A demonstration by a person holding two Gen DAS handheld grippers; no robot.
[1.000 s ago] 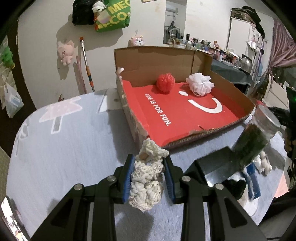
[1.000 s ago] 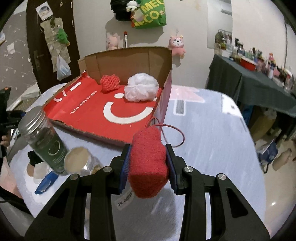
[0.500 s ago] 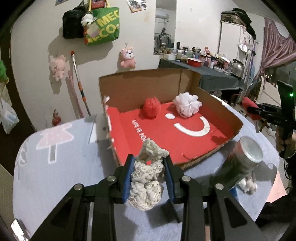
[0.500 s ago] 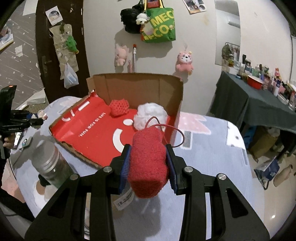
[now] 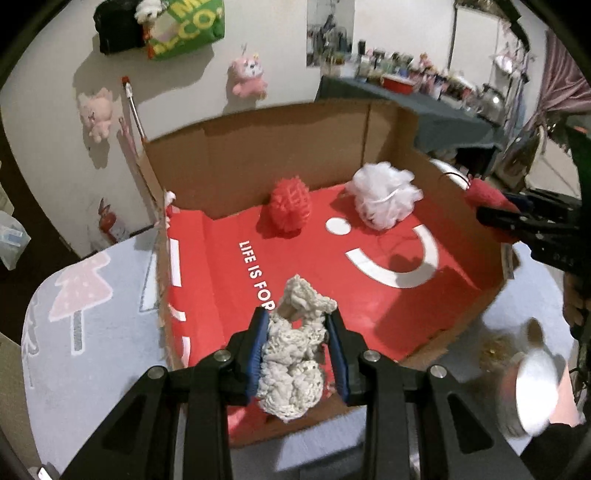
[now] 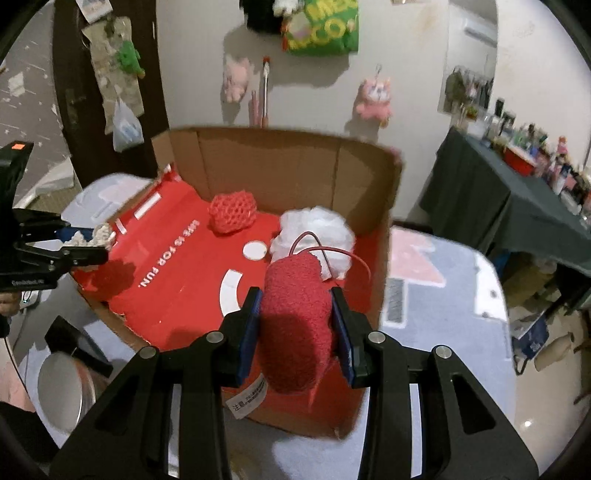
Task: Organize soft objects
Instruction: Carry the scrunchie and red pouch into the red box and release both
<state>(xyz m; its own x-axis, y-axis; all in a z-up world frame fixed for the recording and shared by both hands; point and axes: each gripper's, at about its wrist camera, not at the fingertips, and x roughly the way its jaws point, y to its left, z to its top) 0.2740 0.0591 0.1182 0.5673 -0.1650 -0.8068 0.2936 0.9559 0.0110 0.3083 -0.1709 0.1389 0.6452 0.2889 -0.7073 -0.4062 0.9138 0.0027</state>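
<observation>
Left gripper (image 5: pixel 298 354) clamped on cream knitted bundle (image 5: pixel 291 363), above near edge of red-lined cardboard box (image 5: pixel 258 162). Right gripper (image 6: pixel 295 332) clamped on red fuzzy sponge (image 6: pixel 295 325), likewise over box edge. Inside: red mesh puff (image 5: pixel 290 208), white bath pouf (image 5: pixel 384 194).

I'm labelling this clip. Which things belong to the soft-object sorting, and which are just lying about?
Part of the job:
- cream knitted piece in the left tool
- red fuzzy piece in the right tool
- red mesh ball
- white pouf
- cardboard box

Lying about:
- metal-lidded jar
- wall plush toys
- green bag
</observation>
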